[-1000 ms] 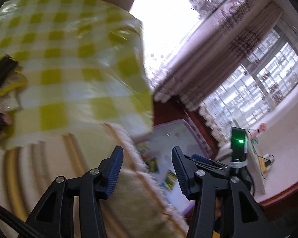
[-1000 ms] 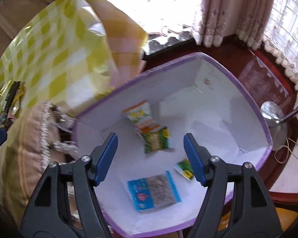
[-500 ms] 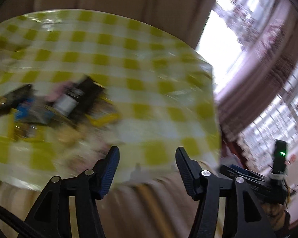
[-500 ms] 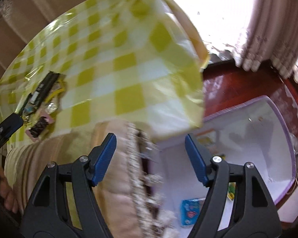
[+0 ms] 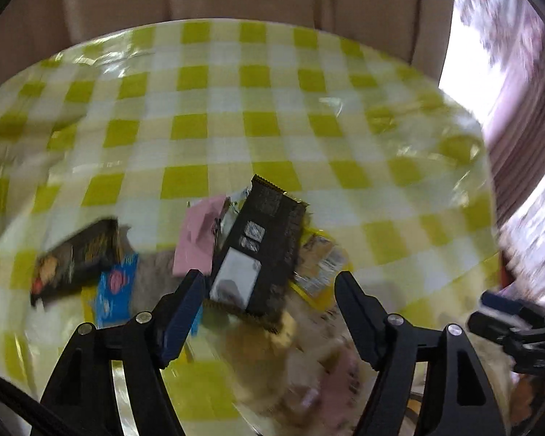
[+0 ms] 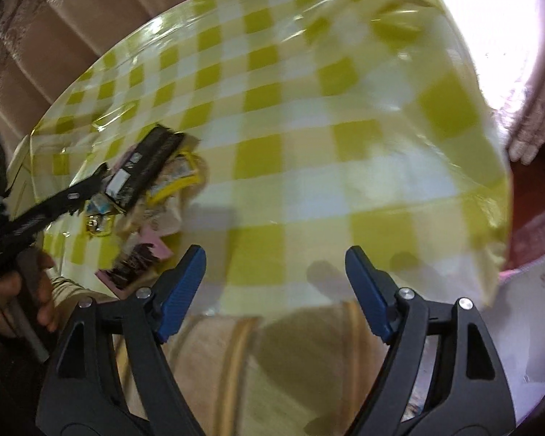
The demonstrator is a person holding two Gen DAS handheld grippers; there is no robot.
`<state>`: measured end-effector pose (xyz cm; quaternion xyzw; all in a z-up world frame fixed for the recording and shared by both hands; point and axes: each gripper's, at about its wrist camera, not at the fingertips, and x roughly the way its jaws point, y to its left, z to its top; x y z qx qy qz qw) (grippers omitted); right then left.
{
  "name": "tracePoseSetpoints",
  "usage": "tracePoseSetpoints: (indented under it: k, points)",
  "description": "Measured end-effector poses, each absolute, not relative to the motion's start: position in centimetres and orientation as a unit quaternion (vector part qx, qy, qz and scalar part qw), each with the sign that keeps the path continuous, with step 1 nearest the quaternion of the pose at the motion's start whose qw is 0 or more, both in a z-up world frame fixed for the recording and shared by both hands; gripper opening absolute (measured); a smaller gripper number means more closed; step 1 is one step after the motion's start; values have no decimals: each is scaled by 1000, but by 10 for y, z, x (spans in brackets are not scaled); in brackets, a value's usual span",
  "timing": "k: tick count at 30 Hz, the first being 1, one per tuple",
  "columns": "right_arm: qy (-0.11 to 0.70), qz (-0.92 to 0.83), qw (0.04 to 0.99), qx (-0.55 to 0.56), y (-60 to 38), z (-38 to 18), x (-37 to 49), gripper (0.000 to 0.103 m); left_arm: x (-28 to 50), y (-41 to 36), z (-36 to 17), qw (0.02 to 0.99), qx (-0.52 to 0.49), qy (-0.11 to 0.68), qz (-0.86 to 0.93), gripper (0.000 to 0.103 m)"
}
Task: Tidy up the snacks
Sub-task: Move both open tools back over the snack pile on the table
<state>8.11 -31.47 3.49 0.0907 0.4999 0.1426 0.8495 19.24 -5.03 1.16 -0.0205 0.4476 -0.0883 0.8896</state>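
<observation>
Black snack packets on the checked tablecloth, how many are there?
2 clearly: a long black foil packet atop the middle of the pile, and a black packet with orange print at the pile's left. The blurred pile may hide more.

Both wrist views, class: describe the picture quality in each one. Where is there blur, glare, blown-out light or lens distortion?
Left wrist view: motion blur smears the snack pile, though the left gripper stays sharp; the window is blown out; fisheye bends the checked tablecloth.
Right wrist view: the tablecloth is blurred, with glare along its far edge; white overexposure at top right; the right gripper is crisp.
</observation>
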Motion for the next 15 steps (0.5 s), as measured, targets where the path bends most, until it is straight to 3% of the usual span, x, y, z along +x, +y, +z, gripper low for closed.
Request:
tracePoseSetpoints:
  k: [6,15]
  points:
    - [507,180,837,101,-290,28,111,84,218,-68,-7,878,52,469,-81,75]
    - [528,227,810,114,-268,11,146,84,230,-71,-21,867,73,487,-69,72]
